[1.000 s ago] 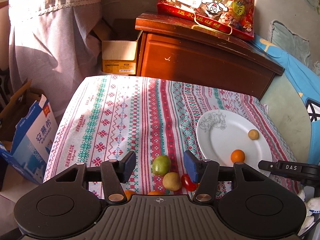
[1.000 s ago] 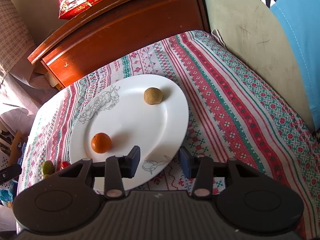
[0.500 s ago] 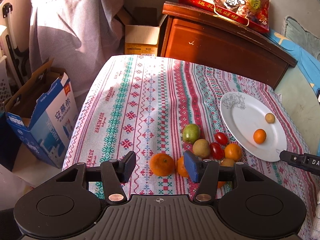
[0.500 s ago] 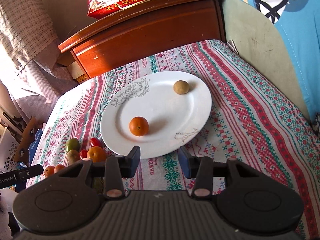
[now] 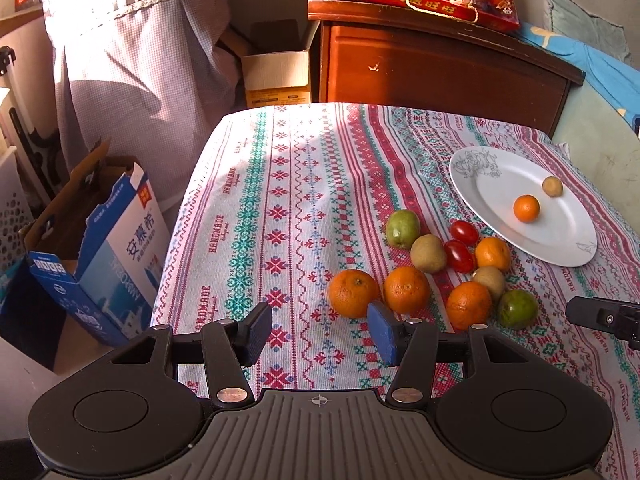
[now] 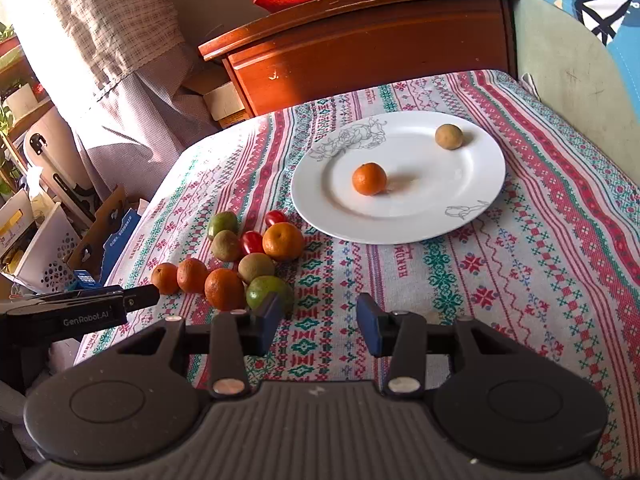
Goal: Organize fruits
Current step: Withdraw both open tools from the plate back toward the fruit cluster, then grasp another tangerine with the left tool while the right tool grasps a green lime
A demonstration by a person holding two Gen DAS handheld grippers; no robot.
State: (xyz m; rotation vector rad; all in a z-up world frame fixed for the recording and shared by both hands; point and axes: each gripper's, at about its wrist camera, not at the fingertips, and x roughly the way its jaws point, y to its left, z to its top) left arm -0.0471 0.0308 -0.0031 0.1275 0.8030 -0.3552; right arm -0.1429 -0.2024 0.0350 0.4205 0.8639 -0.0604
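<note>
The left gripper (image 5: 318, 332) hovers over the cloth-covered desk (image 5: 280, 208) with its fingers (image 5: 256, 330) apart and nothing between them. The nearest orange (image 5: 353, 293) lies just off its right fingertip, at about 1 o'clock in the left wrist view. The right gripper (image 6: 318, 320) is likewise spread and empty, with a green fruit (image 6: 266, 292) just beyond its left finger at 11 o'clock.

Outward from there, the loose pile (image 6: 236, 256) of oranges, brown fruits, green fruits and two cherry tomatoes sits on the cloth, touching one another. The white plate (image 6: 472, 196) lies just beyond, at 1 o'clock in the right wrist view, holding one small orange (image 6: 369, 178) and one brown fruit (image 6: 449, 136), well apart.

The step in hand looks like choosing the next fruit to move to the plate. That calls for lowering one gripper around an outer fruit, probably the nearest orange or the green fruit, without scattering its neighbours.
</note>
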